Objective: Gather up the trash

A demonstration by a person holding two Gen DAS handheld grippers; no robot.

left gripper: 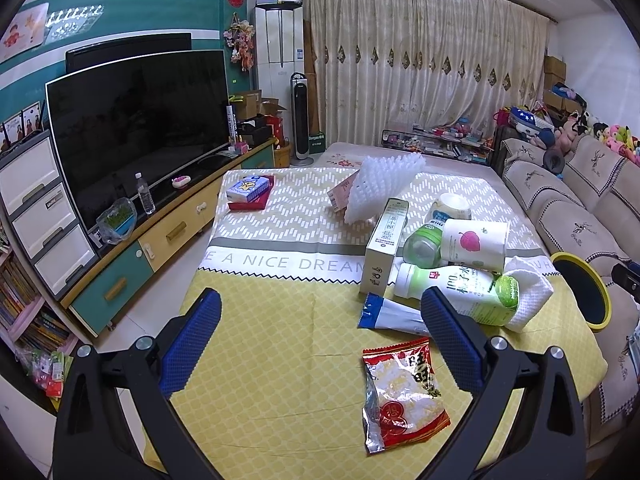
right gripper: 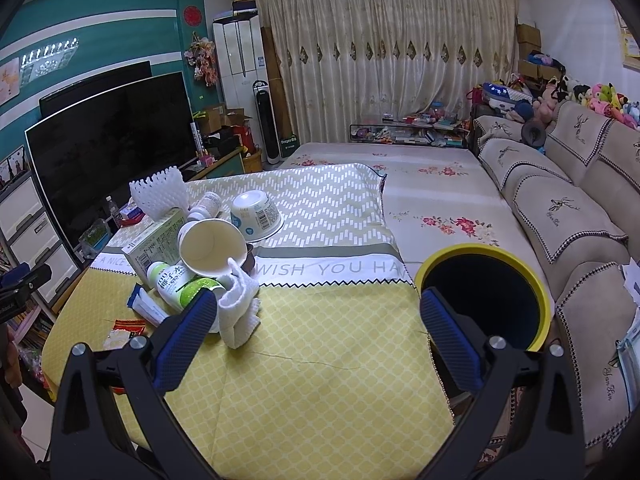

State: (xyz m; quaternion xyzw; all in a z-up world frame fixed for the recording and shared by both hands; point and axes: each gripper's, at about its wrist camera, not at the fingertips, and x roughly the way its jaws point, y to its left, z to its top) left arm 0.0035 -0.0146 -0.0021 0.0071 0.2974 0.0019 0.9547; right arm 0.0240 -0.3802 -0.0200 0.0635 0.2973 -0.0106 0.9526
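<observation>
Trash lies on a yellow and white tablecloth (left gripper: 280, 320). A red snack wrapper (left gripper: 402, 394) lies nearest, between my left gripper's open fingers. My left gripper (left gripper: 320, 344) is open and empty above the cloth. Behind it lie a blue-white wrapper (left gripper: 390, 314), a green-capped bottle (left gripper: 460, 292), a white cloth (left gripper: 528, 296), a paper cup (left gripper: 476, 244), a carton (left gripper: 384, 246), a bowl (left gripper: 452, 208) and white foam netting (left gripper: 380, 188). My right gripper (right gripper: 316, 340) is open and empty, right of the pile (right gripper: 200, 264). A yellow-rimmed black bin (right gripper: 486, 292) stands at the table's right edge.
A TV (left gripper: 136, 120) on a low cabinet (left gripper: 168, 232) runs along the left. A sofa (right gripper: 580, 208) with plush toys is on the right. A tissue box (left gripper: 248, 190) sits on the far left of the table. A floral-covered surface (right gripper: 432, 184) lies beyond.
</observation>
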